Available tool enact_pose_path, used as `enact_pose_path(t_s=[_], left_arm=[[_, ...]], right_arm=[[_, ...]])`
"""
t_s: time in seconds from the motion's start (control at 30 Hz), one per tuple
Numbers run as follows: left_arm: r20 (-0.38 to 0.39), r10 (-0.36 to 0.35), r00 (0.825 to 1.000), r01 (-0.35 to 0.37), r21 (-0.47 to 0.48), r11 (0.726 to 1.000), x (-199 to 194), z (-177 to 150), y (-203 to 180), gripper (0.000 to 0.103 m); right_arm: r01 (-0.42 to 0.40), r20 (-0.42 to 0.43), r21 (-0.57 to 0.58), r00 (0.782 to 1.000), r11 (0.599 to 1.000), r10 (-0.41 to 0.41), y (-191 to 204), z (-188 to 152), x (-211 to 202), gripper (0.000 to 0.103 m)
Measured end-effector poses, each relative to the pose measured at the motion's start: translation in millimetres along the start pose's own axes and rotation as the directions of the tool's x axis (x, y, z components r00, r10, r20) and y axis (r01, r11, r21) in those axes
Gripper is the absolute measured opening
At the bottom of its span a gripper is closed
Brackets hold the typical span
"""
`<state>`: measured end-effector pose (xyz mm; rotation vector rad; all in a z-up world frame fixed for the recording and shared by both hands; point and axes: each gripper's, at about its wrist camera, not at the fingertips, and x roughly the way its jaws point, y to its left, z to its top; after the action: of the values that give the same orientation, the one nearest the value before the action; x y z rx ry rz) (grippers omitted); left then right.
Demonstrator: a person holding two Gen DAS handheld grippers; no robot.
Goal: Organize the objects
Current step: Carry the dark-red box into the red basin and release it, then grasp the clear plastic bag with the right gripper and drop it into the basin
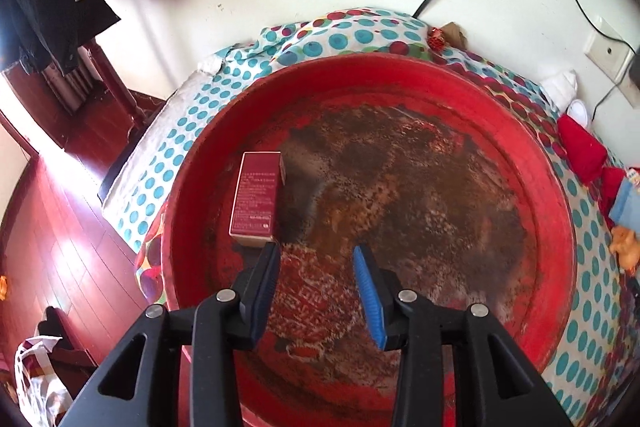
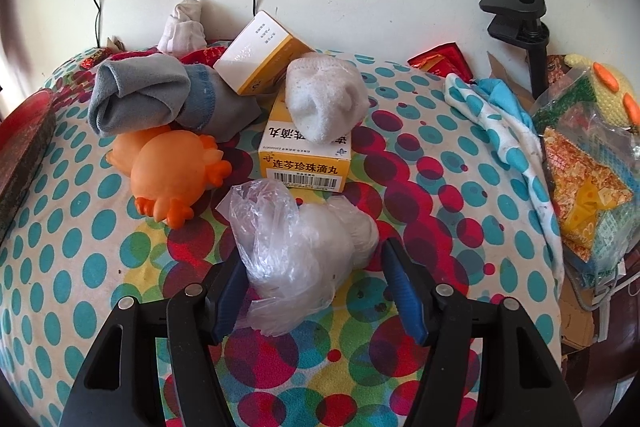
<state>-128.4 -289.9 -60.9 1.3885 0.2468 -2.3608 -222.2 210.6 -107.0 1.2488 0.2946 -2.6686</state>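
Left tool [image 1: 316,251] hangs open beside maroon box [image 1: 258,197].

Only one thing really reads: the yellow box [image 2: 306,163] says 连芩珍珠滴丸 on its front edge, barcode under it. The maroon box [image 1: 256,197] in the red tray has print too (way too tiny to read).

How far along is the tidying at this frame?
Done: one dark red box lies in the red basin, the left tool open and empty above it. In hand: the right tool straddles the plastic-wrapped bundle, not yet clamped. Left: orange toy, grey sock, white sock, yellow boxes.
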Motion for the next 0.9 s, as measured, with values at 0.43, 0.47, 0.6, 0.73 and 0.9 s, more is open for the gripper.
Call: enact_pose_path(t_s=[0.43,0.47,0.6,0.73,0.9], left_arm=[[0.09,0.028,0.996,-0.026,-0.03,0.999,-7,-25,15,0.043],[0.089,0.031,0.996,-0.03,-0.02,0.999,-7,-25,15,0.043],[0.099,0.049,0.994,-0.052,0.026,0.998,-6,-27,8,0.043],[0.11,0.029,0.993,-0.033,0.036,0.999,-9,-28,5,0.043],[0.108,0.015,0.994,-0.017,0.022,1.0,-8,-27,7,0.043]], right_arm=[[-0.132,0.037,0.05,0.991,0.99,0.13,48,-16,-54,0.024],[-0.144,0.043,0.044,0.989,0.989,0.142,55,-16,-60,0.023],[-0.122,0.049,0.036,0.992,0.992,0.12,70,-15,-67,0.021],[-0.033,0.067,0.094,0.997,0.995,0.027,51,-16,-62,0.07],[0.007,0.02,0.13,1.0,0.991,-0.01,21,-2,-32,0.078]])
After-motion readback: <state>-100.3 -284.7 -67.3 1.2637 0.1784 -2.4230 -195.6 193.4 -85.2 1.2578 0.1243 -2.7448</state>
